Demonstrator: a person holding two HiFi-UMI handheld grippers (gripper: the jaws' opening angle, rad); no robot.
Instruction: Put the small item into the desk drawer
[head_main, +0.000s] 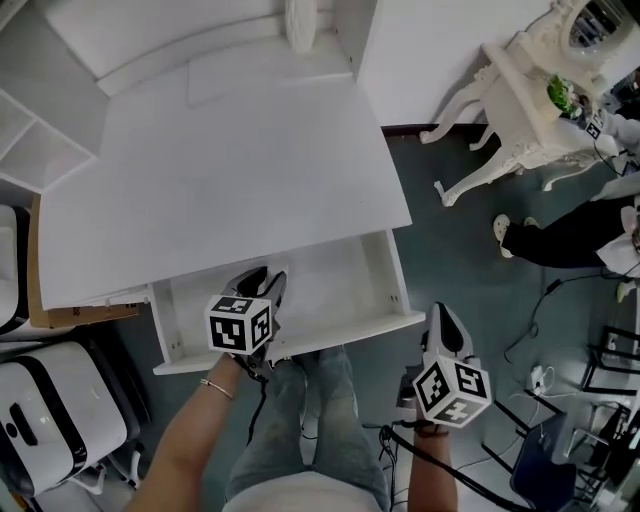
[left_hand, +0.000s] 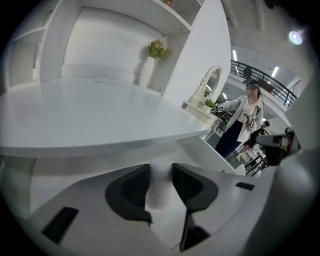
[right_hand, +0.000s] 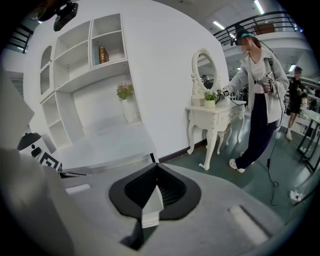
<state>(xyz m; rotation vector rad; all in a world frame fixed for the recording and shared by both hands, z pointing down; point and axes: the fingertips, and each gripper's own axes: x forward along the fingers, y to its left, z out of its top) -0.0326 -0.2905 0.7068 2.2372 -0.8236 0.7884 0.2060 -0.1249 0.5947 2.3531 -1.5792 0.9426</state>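
Note:
The white desk (head_main: 230, 180) has its drawer (head_main: 335, 285) pulled out below the front edge. My left gripper (head_main: 262, 288) hangs over the drawer's left part. In the left gripper view its jaws stand apart with only the drawer floor (left_hand: 161, 197) showing between the dark pads (left_hand: 131, 189), under the desk top (left_hand: 90, 115). My right gripper (head_main: 446, 326) is right of the drawer, over the floor. Its jaws (right_hand: 154, 192) are shut on a small white wedge-like item (right_hand: 151, 205). The item does not show in the head view.
A white vase (head_main: 300, 20) stands at the back of the desk. An ornate white dressing table (head_main: 520, 110) is at the right, with a person (right_hand: 256, 85) standing beside it. A white machine (head_main: 50, 420) sits left of me. Cables (head_main: 530, 380) lie on the floor.

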